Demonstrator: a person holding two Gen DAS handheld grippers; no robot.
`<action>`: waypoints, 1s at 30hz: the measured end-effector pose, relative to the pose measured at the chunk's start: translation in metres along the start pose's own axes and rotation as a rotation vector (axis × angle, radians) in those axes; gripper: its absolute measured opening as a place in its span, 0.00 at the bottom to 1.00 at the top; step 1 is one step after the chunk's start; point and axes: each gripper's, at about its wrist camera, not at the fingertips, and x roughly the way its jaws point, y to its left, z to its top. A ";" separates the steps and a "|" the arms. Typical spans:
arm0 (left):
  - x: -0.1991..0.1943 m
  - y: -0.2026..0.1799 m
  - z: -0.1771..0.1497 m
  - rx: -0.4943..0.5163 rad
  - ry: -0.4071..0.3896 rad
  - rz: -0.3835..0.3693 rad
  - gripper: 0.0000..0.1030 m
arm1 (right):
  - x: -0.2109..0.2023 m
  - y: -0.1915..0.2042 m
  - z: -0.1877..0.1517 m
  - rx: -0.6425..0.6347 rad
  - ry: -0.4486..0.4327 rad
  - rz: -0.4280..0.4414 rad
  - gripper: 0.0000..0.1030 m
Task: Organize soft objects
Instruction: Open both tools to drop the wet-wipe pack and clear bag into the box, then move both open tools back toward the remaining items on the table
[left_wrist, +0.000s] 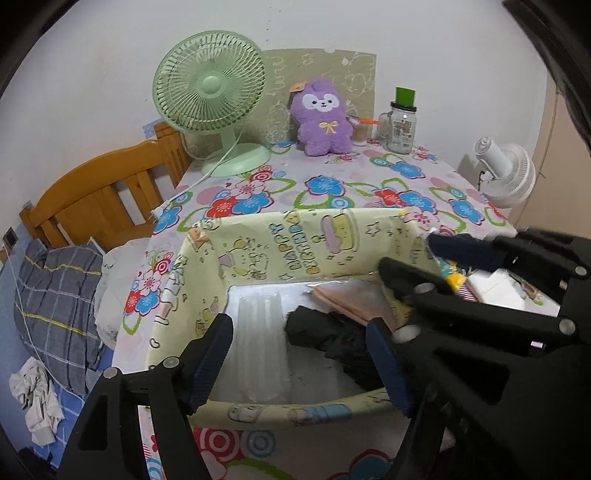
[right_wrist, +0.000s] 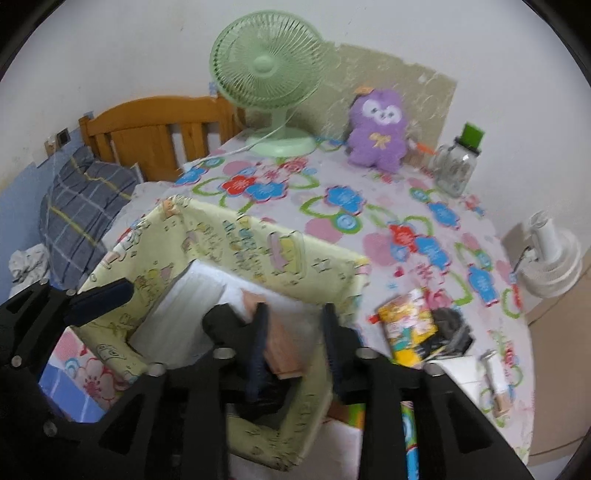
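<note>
Left gripper (left_wrist: 299, 354) hung over the box (left_wrist: 258, 247), fingers spread, empty. Right gripper (right_wrist: 293, 343) fingers parted, empty; yellow pouch (right_wrist: 408, 328) lay nearer to it, just rightward on worktop (right_wrist: 369, 221).

we see a desk (left_wrist: 332, 173) under glossy flower-print sheeting, smooth. yellow box (left_wrist: 258, 240) looks paper-wrapped, slight sheen; clear shiny plastic lines its floor. black cloth (left_wrist: 332, 336) inside, matt, crumpled. purple plush (left_wrist: 321, 118) fuzzy. fan (left_wrist: 210, 85) smooth green plastic. jar (left_wrist: 400, 127) clear glass. bed frame (left_wrist: 92, 192) varnished wood. each hand-held gripper (left_wrist: 299, 358) matt black plastic.
</note>
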 end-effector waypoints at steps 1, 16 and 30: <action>-0.002 -0.003 0.000 0.002 -0.005 -0.009 0.75 | -0.004 -0.002 -0.001 0.005 -0.019 -0.005 0.66; -0.028 -0.042 0.008 0.031 -0.063 -0.030 0.78 | -0.046 -0.037 -0.010 0.036 -0.114 -0.019 0.82; -0.040 -0.090 0.018 0.053 -0.105 -0.068 0.85 | -0.070 -0.092 -0.026 0.098 -0.139 -0.051 0.88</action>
